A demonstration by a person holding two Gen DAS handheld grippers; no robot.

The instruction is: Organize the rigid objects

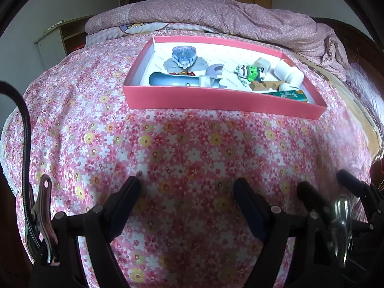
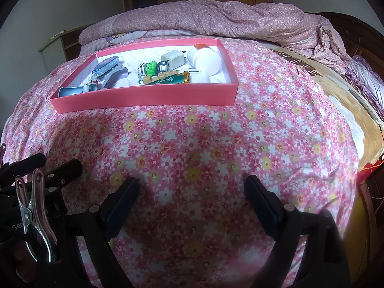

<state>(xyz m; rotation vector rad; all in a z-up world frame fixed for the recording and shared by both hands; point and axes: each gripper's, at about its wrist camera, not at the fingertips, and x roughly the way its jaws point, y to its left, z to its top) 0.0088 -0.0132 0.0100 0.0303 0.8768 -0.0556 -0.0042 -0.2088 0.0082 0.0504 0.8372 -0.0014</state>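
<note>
A shallow pink box (image 1: 216, 100) lies on the flowered bedspread and also shows in the right wrist view (image 2: 144, 98). Inside it lie a blue spinning-top toy (image 1: 183, 56), a grey-blue handled tool (image 1: 172, 80), a green and white figure on a chain (image 1: 250, 73), a white bottle (image 1: 288, 72), a wooden piece (image 1: 260, 86), a green tube (image 2: 168, 79) and a white charger plug (image 2: 173, 60). My left gripper (image 1: 188, 189) is open and empty, well short of the box. My right gripper (image 2: 192, 187) is open and empty, also short of the box.
A rumpled pink quilt (image 2: 228, 16) lies at the head of the bed behind the box. A brown blanket (image 2: 336, 100) covers the bed's right edge. A bedside shelf (image 1: 55, 40) stands at the far left. Metal clips (image 2: 31, 211) hang beside the grippers.
</note>
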